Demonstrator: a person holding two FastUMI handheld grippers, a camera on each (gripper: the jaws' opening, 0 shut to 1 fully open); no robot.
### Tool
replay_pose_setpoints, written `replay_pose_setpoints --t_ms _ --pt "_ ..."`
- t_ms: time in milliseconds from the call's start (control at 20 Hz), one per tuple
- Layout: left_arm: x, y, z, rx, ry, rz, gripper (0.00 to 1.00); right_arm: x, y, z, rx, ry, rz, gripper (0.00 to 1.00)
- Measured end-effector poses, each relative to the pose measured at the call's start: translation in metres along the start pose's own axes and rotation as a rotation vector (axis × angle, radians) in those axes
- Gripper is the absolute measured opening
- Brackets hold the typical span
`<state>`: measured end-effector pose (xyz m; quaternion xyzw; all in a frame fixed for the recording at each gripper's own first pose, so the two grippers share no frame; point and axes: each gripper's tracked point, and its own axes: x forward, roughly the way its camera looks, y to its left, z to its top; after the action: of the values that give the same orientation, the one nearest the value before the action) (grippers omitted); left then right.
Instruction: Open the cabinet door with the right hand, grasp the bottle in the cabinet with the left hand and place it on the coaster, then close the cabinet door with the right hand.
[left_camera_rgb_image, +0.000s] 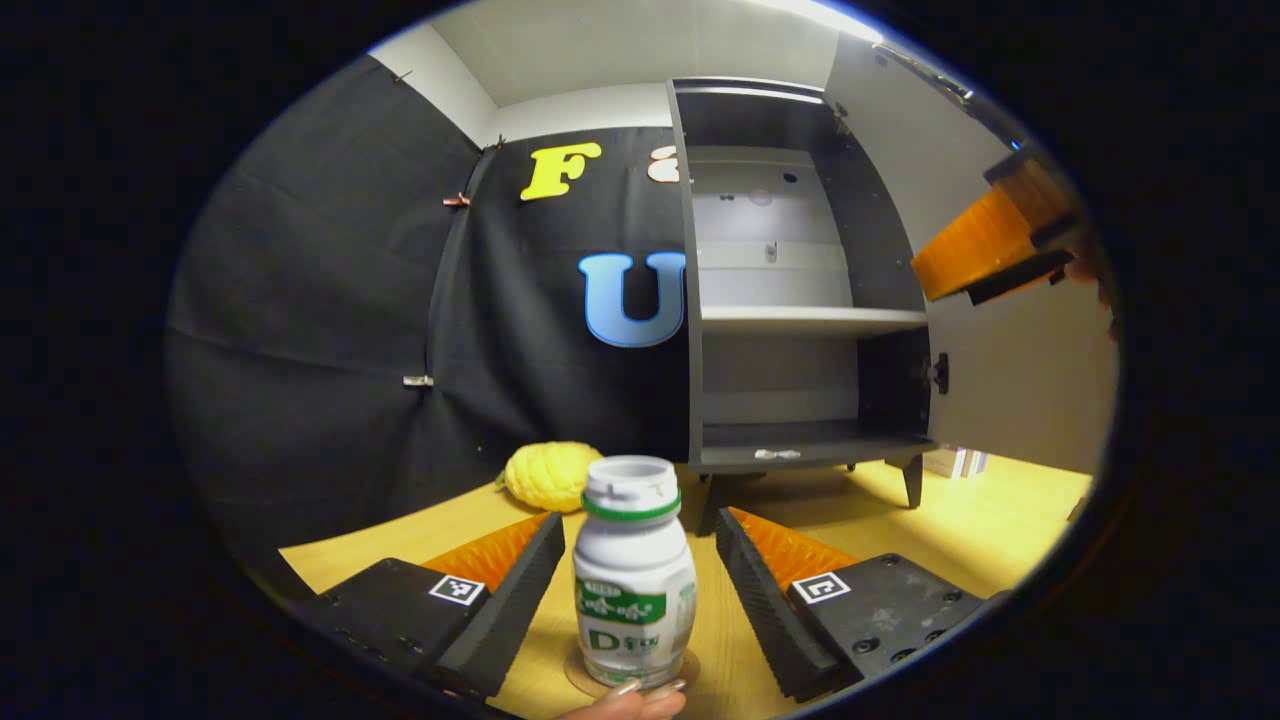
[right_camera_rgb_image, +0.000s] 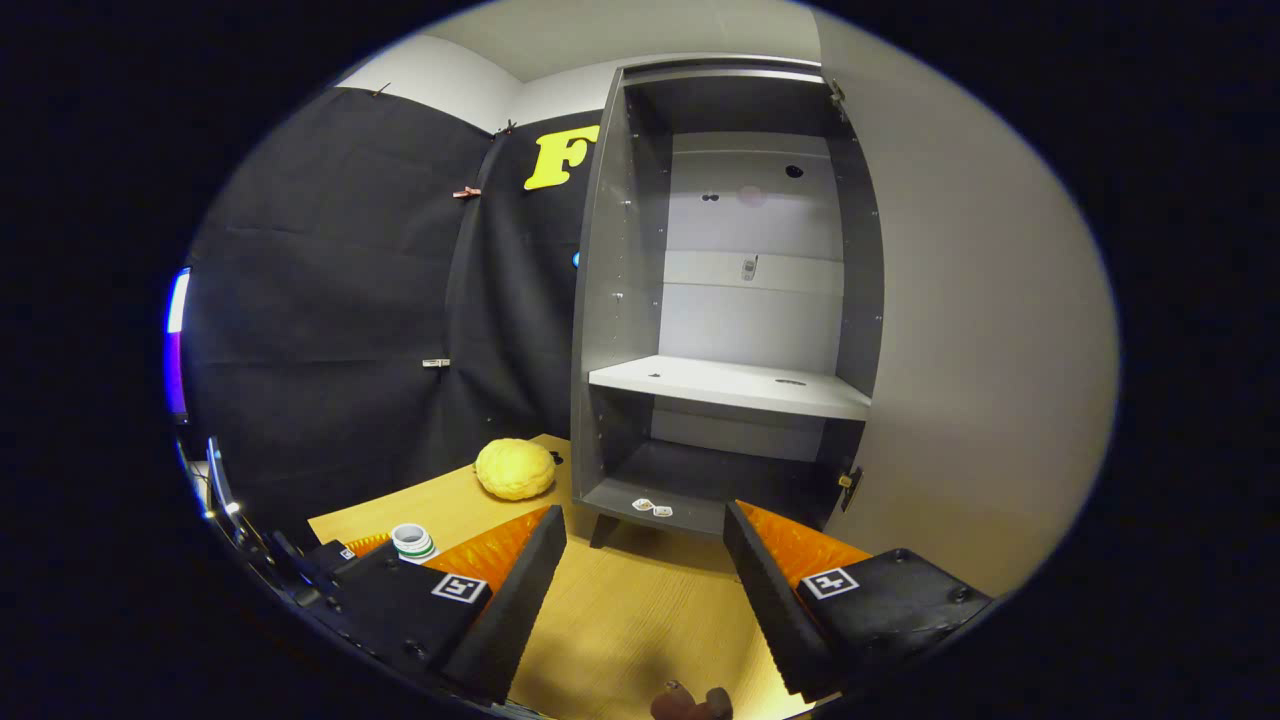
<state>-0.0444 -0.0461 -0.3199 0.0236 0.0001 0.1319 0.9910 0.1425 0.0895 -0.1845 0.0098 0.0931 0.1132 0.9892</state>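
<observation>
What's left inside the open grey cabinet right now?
The grey cabinet holds no bottle: its white shelf is bare, and two small white tags lie on the dark bottom floor. The white green-capped bottle already stands outside on the round coaster.

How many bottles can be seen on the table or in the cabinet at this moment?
1. The bottle stands upright on the coaster on the table, between the open fingers of the left gripper. The cabinet shelves hold no bottle.
</observation>
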Motion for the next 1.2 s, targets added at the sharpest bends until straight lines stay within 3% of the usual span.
replay_pose_setpoints --t_ms 150,300,500,650,850,900,1000,1100,1150,1200 --pt "-0.003 0.006 0.057 -0.016 -0.042 -0.018 0.95 -0.013 -0.009 0.02 -0.004 -0.016 -0.033 0.98" --pt "-0.011 -0.002 0.116 -0.061 -0.071 -0.081 0.95 -0.033 -0.001 0.04 0.039 -0.005 -0.021 0.98" --pt "-0.022 -0.01 0.202 -0.033 -0.115 -0.19 0.95 -0.076 0.007 0.084 0.058 -0.005 -0.027 0.98" --pt "-0.039 -0.027 0.255 -0.021 -0.139 -0.317 0.95 -0.124 0.024 0.127 0.105 -0.042 -0.018 0.98" --pt "-0.067 -0.053 0.29 -0.039 -0.101 -0.528 0.95 -0.182 0.007 0.159 0.073 -0.099 -0.118 0.94" --pt "-0.074 -0.062 0.294 -0.061 -0.086 -0.586 0.95 -0.194 0.004 0.156 0.082 -0.087 -0.144 1.0" --pt "-0.084 -0.082 0.3 -0.084 -0.055 -0.696 0.95 -0.218 -0.02 0.156 0.106 -0.077 -0.239 0.98" --pt "-0.083 -0.085 0.313 -0.056 -0.064 -0.727 0.95 -0.244 -0.052 0.16 0.14 -0.093 -0.35 1.0" --pt "-0.079 -0.087 0.317 -0.057 -0.076 -0.733 0.94 -0.257 -0.071 0.163 0.157 -0.108 -0.404 0.94" --pt "-0.077 -0.092 0.319 -0.072 -0.07 -0.75 0.94 -0.267 -0.087 0.167 0.173 -0.128 -0.45 0.94"
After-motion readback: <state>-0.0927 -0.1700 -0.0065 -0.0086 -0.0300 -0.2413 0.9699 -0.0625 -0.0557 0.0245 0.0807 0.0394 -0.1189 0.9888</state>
